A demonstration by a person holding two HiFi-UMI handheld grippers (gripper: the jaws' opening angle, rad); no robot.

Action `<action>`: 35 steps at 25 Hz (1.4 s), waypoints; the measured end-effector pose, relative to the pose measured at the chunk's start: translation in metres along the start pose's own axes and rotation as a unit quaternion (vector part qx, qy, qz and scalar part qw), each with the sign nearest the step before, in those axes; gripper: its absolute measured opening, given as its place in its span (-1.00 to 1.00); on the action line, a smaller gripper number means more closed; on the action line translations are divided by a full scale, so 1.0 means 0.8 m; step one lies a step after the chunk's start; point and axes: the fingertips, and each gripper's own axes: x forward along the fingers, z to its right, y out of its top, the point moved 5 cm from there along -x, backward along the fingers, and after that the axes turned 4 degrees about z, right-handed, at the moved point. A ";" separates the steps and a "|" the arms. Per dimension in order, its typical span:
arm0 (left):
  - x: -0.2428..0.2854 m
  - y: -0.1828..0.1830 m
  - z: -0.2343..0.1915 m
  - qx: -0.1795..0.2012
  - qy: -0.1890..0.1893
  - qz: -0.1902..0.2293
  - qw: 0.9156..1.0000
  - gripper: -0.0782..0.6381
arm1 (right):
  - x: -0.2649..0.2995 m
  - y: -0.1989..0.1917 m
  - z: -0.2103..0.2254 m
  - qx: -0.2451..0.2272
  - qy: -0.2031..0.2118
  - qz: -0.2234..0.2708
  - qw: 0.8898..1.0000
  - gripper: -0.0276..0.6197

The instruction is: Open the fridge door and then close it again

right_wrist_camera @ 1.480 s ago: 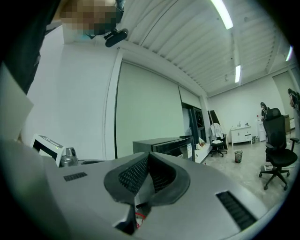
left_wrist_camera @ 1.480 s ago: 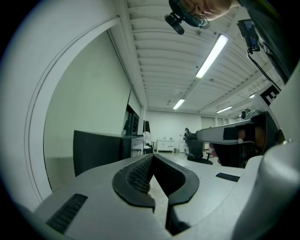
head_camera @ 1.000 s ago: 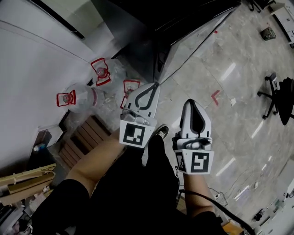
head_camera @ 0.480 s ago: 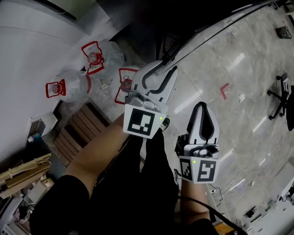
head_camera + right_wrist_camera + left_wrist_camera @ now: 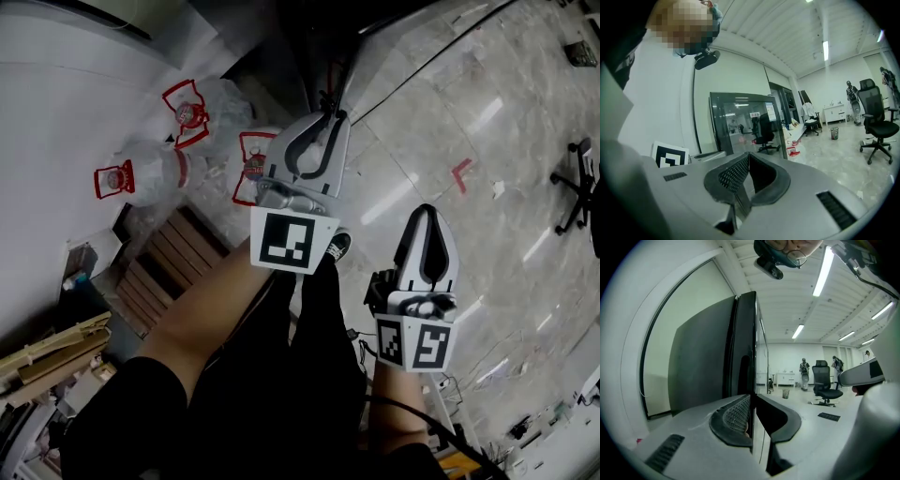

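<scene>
I'm getting bright, even light from the ceiling strips, with streaky glare on the polished floor. Both gripper views bend hard and go black at the corners. The glossy fridge mirrors the room.

Left gripper at fridge door; right gripper behind.

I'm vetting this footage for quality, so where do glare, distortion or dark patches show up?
Head view: ceiling-light glare streaks the glossy floor. Left gripper view: fisheye bending, and the fridge door is near-black. Right gripper view: room reflections across the dark glass, black vignette corners.
</scene>
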 end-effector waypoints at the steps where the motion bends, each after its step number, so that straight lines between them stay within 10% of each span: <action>1: -0.001 0.002 0.002 0.004 0.000 0.000 1.000 -0.66 | -0.005 0.001 0.003 0.001 -0.005 0.001 1.000 -0.87; 7: -0.020 -0.002 0.091 0.042 -0.073 -0.033 0.996 -0.68 | -0.033 0.005 0.011 0.003 -0.026 0.005 1.000 -0.87; 14: -0.019 -0.001 0.186 0.026 -0.052 0.007 0.998 -0.70 | -0.078 0.016 0.057 -0.007 -0.075 0.018 0.997 -0.87; 35: -0.013 0.004 0.217 0.025 -0.048 -0.008 0.999 -0.70 | -0.124 0.031 0.110 -0.003 -0.116 0.033 0.993 -0.87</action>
